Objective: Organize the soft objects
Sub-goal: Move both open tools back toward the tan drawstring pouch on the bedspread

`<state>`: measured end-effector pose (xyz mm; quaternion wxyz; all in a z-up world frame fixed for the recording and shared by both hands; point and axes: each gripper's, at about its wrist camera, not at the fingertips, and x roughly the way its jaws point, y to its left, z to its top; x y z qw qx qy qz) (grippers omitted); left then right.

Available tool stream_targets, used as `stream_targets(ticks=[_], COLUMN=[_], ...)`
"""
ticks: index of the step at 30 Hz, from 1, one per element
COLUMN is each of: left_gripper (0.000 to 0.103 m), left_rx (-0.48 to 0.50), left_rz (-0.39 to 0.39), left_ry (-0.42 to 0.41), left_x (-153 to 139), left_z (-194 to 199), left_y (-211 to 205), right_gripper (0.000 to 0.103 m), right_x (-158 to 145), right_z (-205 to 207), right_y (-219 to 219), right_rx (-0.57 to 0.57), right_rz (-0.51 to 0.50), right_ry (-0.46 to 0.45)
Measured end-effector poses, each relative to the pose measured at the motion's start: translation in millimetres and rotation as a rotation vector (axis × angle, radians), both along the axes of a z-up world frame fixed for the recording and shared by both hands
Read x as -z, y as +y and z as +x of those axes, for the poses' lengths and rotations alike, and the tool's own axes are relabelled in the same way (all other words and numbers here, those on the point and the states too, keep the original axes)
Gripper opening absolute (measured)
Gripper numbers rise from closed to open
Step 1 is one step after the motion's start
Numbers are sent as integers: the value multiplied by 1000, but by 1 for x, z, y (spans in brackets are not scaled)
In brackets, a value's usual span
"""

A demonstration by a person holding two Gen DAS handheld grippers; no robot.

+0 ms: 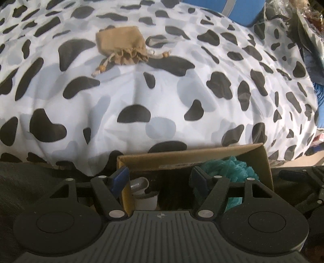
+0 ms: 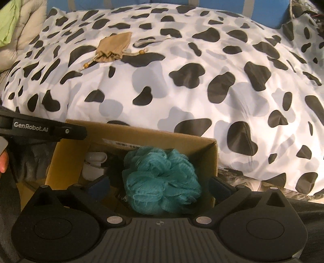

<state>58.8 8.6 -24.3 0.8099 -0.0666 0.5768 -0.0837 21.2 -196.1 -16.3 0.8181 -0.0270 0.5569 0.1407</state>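
A teal mesh bath puff (image 2: pixel 162 178) lies in an open cardboard box (image 2: pixel 214 153) at the near edge of the bed. My right gripper (image 2: pixel 160 185) stands wide open over the box; the puff sits between its blue pads (image 2: pixel 219 185) and they do not press on it. My left gripper (image 1: pixel 160 180) is open over the box's left end, its left pad (image 1: pixel 120 178) by the box wall (image 1: pixel 126 194), nothing held. In this view the puff (image 1: pixel 228 169) shows beyond the right pad. A tan drawstring pouch (image 1: pixel 121 45) (image 2: pixel 112 48) with wooden beads lies farther back on the cover.
A cow-print bed cover (image 2: pixel 182 91) (image 1: pixel 162 101) fills both views. A white case (image 2: pixel 94 163) (image 1: pixel 141 190) lies in the box. A small clear wrapper (image 2: pixel 151 40) lies beside the pouch. Blue bedding (image 1: pixel 241 10) is behind, green and grey cloth (image 2: pixel 8 24) at far left.
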Motion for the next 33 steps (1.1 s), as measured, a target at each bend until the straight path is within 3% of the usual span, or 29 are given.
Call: stream_targets(ticks=[15,23,33], left_gripper=[68,80,80], left_rx=[-31,-95,-66], left_rz=[85,75,122], left_ry=[-260,-351,-391], left_x=[-31,-38,-35], left_z=[-2,3,17], left_y=[-2,5,8], right_gripper=[103,103,103], right_x=[-23,-33,-41], right_z=[3,5,14], right_y=[-9,-8,-5], right_rx=[75,80,74], right_rz=[-14,-29,-48], right_ry=[-196,-289,-389])
